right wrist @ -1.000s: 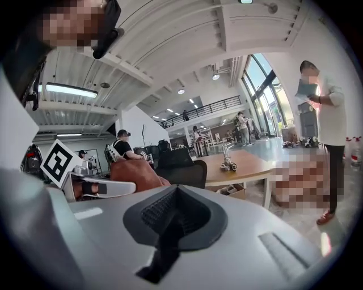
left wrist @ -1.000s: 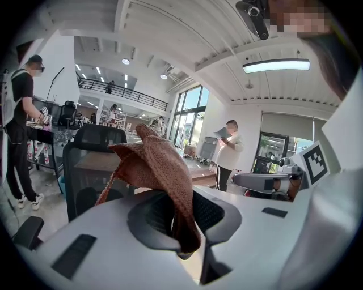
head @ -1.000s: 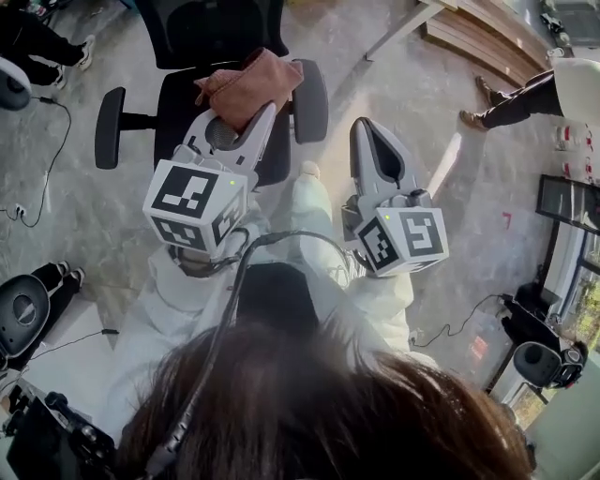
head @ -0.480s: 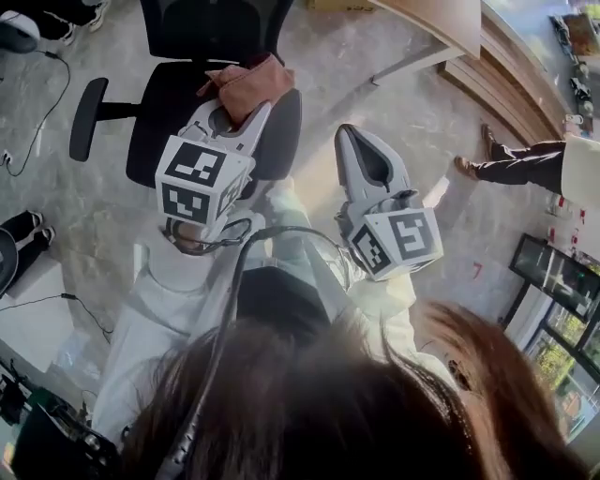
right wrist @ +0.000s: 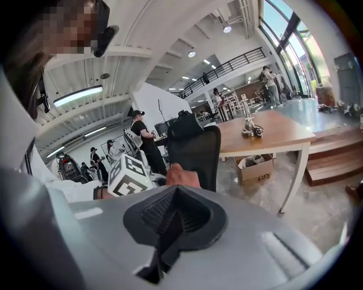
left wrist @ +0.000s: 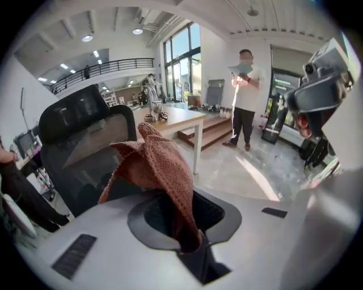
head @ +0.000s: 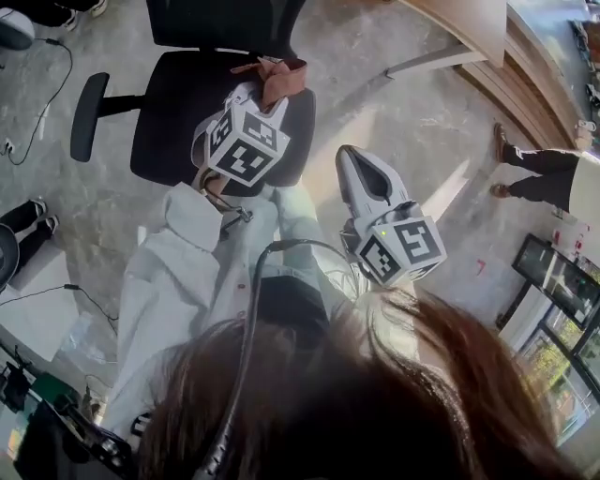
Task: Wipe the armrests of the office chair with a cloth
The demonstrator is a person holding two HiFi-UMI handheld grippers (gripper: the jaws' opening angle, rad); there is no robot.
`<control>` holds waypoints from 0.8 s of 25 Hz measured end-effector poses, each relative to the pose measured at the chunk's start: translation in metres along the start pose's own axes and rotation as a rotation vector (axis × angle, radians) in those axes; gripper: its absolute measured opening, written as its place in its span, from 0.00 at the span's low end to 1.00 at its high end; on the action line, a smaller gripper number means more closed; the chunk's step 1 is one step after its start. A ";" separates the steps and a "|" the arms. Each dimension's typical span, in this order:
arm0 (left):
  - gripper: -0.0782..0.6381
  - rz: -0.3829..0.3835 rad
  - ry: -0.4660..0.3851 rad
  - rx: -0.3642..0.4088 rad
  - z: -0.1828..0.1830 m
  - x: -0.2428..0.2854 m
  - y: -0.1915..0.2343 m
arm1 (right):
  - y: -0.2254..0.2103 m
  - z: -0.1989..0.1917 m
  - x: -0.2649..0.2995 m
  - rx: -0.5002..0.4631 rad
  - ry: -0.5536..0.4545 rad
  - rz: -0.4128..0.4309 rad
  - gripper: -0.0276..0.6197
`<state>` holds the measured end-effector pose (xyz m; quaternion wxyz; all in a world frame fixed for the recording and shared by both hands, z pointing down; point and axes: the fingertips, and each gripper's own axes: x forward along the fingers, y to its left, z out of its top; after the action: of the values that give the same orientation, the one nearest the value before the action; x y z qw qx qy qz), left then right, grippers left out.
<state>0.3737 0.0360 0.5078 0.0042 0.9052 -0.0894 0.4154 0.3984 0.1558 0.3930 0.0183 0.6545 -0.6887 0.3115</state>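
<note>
Since a second ago the left gripper (head: 255, 92) has pushed farther forward across the office chair (head: 173, 103), toward its backrest. One black armrest (head: 86, 114) juts out at the chair's left edge, well apart from the gripper. Its jaws are clamped on a reddish-brown cloth (head: 279, 75), which bunches up over the seat's rear right corner. Off the seat's right edge, the right gripper (head: 354, 159) hangs above the floor, jaws closed with nothing between them. A wooden table (head: 455, 21) stands farther right.
</note>
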 end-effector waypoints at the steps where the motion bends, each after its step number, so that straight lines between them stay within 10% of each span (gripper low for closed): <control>1: 0.19 0.012 0.029 0.045 -0.004 0.011 0.004 | -0.001 -0.004 0.001 0.017 0.009 -0.006 0.05; 6: 0.19 0.097 0.161 0.301 -0.013 0.062 0.022 | -0.011 -0.022 0.002 0.086 0.036 -0.018 0.05; 11: 0.19 -0.024 0.275 0.453 -0.037 0.097 -0.021 | -0.023 -0.036 -0.013 0.142 0.032 -0.045 0.05; 20: 0.19 -0.269 0.418 0.474 -0.062 0.088 -0.074 | -0.054 -0.032 -0.039 0.228 -0.031 -0.091 0.05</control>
<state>0.3953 0.1001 0.6192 -0.1333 0.7799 0.1326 0.5970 0.4415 0.2078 0.4238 -0.0530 0.6876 -0.6186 0.3765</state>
